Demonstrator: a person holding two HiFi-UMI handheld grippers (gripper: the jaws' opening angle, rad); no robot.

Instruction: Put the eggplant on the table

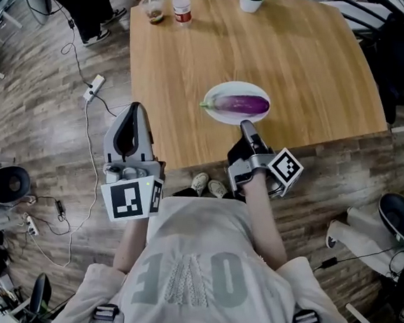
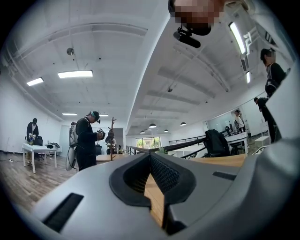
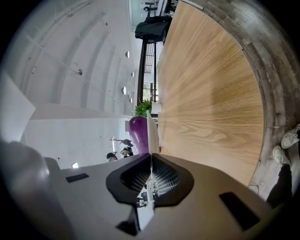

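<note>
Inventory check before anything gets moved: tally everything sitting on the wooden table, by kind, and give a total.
eggplant: 1
plate: 1 (white, under the eggplant)
bottle: 1
cup: 1 (with a straw)
potted plant: 1
Total: 5

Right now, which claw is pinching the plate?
The right claw: its jaws are closed on the rim of the white plate with the eggplant. The left claw grips nothing, off at the table's left edge.
</note>
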